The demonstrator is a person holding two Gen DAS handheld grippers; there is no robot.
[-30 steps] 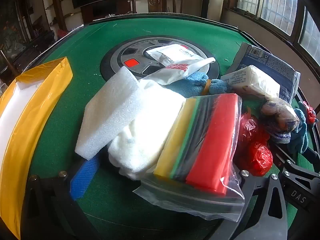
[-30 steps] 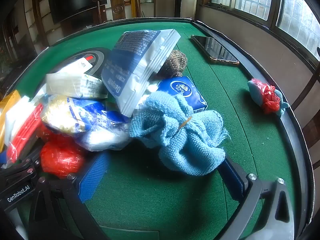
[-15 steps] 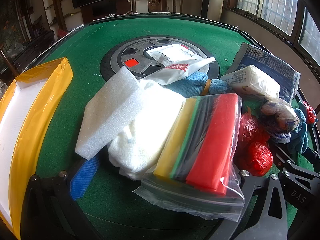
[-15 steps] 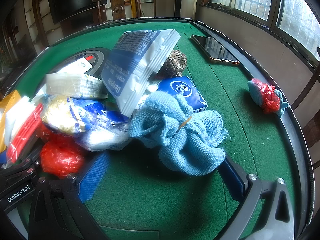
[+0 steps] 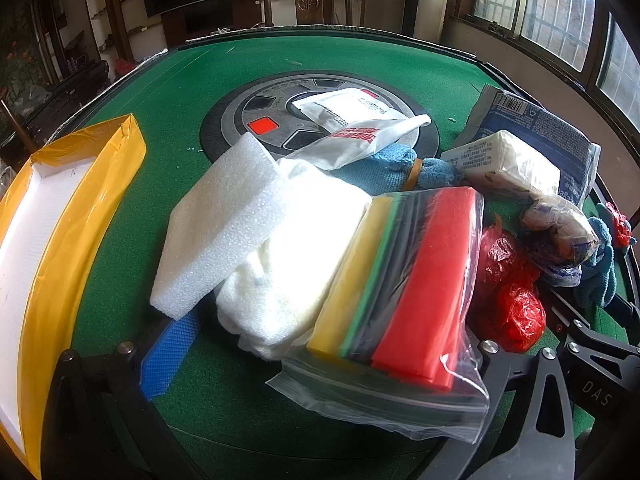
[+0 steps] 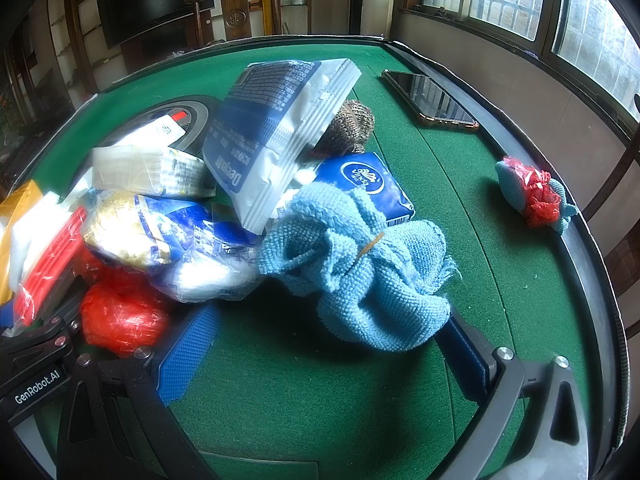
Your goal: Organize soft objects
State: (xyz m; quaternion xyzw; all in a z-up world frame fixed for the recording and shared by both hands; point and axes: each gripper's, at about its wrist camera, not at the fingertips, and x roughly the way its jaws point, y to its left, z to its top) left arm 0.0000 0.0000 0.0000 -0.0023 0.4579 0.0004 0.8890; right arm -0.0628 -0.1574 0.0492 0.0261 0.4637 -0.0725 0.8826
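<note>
Daylight enters through the windows [image 5: 560, 12] on the right in both views, leaving the green table [image 6: 460, 184] evenly bright. The white towel [image 5: 296, 248] is blown out, its texture nearly lost. Glare streaks the zip bag [image 5: 400, 312] and the phone [image 6: 430, 98] screen. A soft shadow pools under the blue cloth [image 6: 368, 276]. Fisheye bending curves the table's rim, and the 4 corners go black. The dim room behind looks slightly soft, perhaps out of focus.

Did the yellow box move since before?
Yes. In the left wrist view the yellow box has slid a little rightward, toward the white foam block, showing more white inside. Possibly the camera shifted.
</note>
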